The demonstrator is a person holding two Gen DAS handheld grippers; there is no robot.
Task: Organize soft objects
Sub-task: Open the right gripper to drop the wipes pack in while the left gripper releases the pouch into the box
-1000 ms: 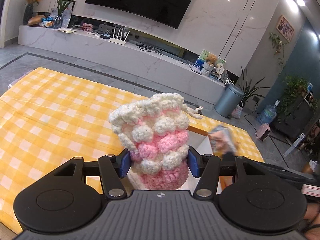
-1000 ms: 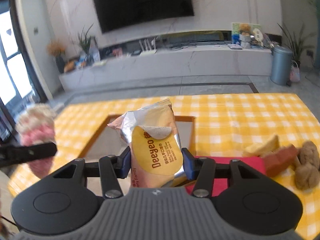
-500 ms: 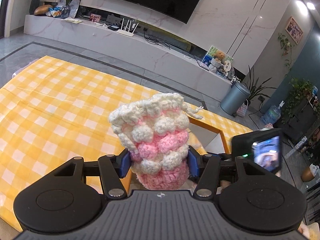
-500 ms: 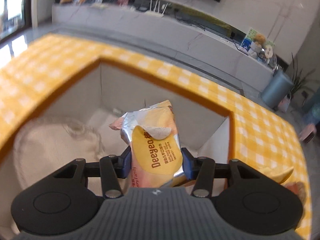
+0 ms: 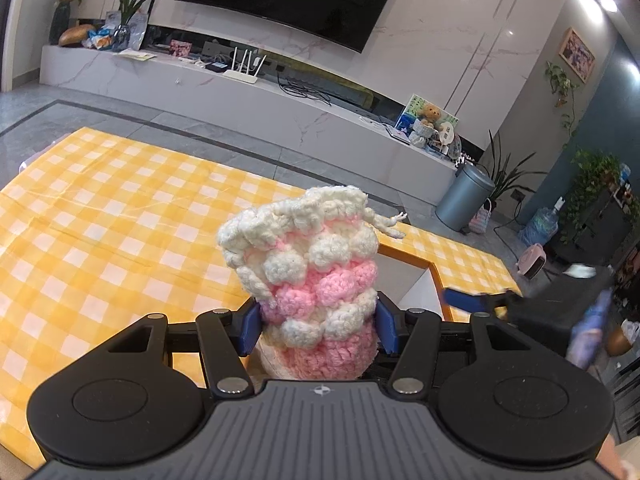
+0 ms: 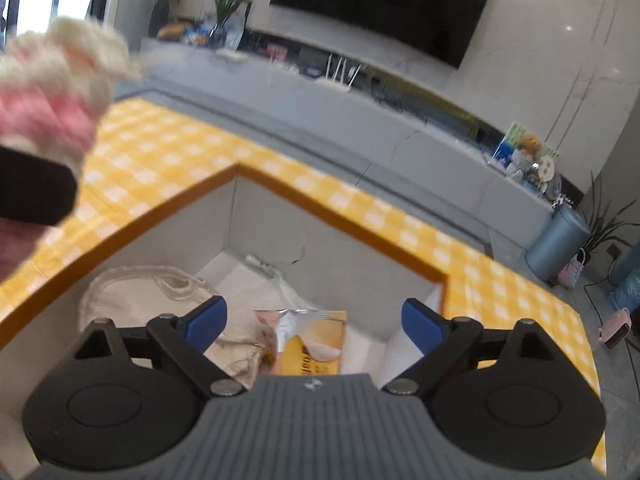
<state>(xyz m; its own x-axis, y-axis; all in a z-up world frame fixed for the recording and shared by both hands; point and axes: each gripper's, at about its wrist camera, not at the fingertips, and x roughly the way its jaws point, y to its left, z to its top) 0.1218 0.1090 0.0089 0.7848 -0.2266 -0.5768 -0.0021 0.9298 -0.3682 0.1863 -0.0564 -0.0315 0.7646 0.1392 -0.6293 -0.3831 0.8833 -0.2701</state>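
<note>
My left gripper (image 5: 316,324) is shut on a pink and white crocheted pouch (image 5: 312,276) and holds it upright above the yellow checked table, beside the box. The pouch also shows blurred at the upper left of the right wrist view (image 6: 52,108). My right gripper (image 6: 314,324) is open and empty above the open grey box (image 6: 280,216). A yellow snack packet (image 6: 308,342) lies inside the box below the open jaws, next to a cream cloth bag (image 6: 148,300). The right gripper shows blurred at the right of the left wrist view (image 5: 520,308).
The box has an orange rim (image 6: 352,236) and sits in the yellow checked tablecloth (image 5: 100,220). Behind the table stand a white TV bench (image 5: 240,80), a grey bin (image 5: 464,200) and plants.
My right gripper has opened and let the snack packet go; the packet now lies in the box. My left gripper still holds the pouch and has shifted a little.
</note>
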